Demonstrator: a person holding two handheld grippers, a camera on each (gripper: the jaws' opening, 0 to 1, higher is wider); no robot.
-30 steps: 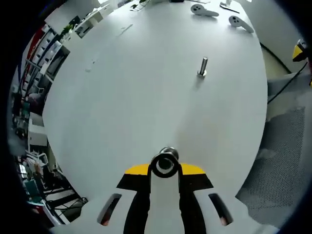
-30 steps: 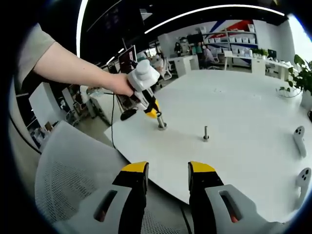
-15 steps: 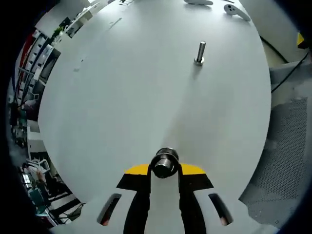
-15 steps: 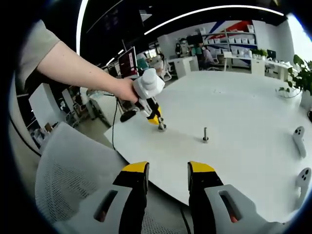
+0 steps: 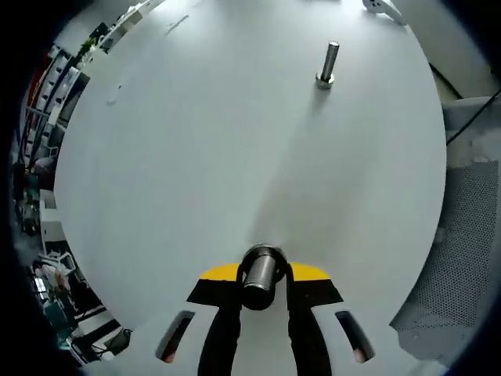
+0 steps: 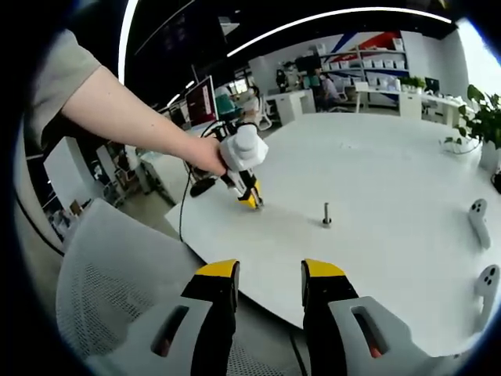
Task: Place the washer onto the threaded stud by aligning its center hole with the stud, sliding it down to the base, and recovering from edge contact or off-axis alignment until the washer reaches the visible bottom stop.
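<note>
1. In the left gripper view, your left tongs (image 5: 262, 283) are clenching a metal cylinder (image 5: 261, 274), its end facing the camera between the yellow-tipped jaws; whether it is the washer or a stud-like piece, I cannot tell.
2. Those tongs are hovering low over the white counter (image 5: 196, 157), near its edge.
3. Beyond the cylinder, well apart from it, the threaded stud (image 5: 327, 64) is standing upright on the counter.
4. In the right gripper view, your right tongs (image 6: 268, 276) are gaping wide, gripping nothing, above a mesh chair (image 6: 109, 290) short of the counter's edge.
5. Past the counter's edge, your hand (image 6: 205, 155) is pressing the left tongs down to the left of the stud (image 6: 326, 215).
6. To the right of the stud, two white controllers (image 6: 479, 223) are lying on the counter.
</note>
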